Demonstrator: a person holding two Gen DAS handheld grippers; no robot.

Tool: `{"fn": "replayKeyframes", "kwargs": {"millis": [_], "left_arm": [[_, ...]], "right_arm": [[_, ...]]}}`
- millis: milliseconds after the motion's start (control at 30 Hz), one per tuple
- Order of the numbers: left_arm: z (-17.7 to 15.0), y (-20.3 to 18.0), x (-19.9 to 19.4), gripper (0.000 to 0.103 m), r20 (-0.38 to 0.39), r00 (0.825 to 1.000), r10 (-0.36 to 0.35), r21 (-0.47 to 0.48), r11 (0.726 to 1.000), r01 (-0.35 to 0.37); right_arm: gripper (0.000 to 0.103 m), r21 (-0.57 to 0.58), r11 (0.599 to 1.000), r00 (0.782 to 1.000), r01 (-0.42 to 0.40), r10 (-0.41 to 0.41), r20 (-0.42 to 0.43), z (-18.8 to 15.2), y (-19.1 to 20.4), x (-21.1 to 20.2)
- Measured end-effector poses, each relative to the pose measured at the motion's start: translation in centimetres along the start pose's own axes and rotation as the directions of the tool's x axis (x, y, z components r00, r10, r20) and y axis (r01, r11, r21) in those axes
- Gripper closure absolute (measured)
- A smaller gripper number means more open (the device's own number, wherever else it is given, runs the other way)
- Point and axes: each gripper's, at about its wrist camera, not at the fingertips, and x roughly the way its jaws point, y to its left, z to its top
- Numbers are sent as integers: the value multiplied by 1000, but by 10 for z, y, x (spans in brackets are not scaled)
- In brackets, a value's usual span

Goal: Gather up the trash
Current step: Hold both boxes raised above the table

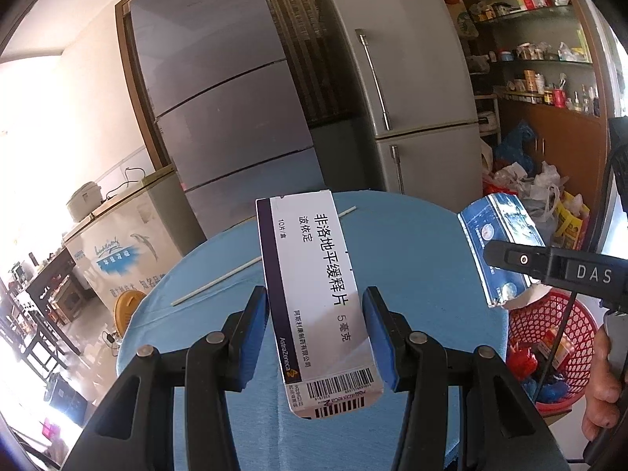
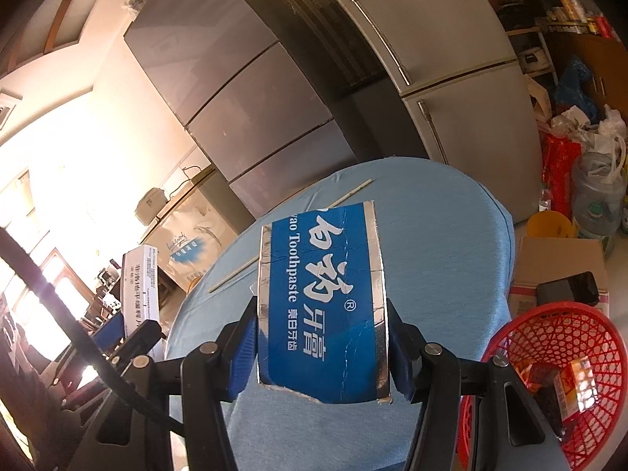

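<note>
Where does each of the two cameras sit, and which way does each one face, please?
Left wrist: on the left gripper, looking along its fingers over the blue table toward the fridges; it holds a white box; a hand shows at the right edge.
Right wrist: on the right gripper, facing the same way, clamping a toothpaste box; no hand shows.
Shared: table, stick, fridges, red basket, and each other's gripper and box.

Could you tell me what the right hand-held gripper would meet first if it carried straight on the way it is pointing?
Probably the blue tablecloth: the right hand-held gripper, clamping the toothpaste box, aims slightly downward over it. Depth is uncertain.
</note>
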Motion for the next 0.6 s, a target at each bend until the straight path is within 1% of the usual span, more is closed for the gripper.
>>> {"fn": "replayKeyframes", "kwargs": {"millis": [233,600], "left_arm": [[-1,2,1,52,-13,1000,-9,-8,1000,9],[0,2,2,52,-12,1000,-10,-9,1000,10]], "right_arm": [[43,8,1000,1000,-1,1,-2,-1,-2,3],[43,12,1000,1000,-5,6,-3,-1,-4,4]]}}
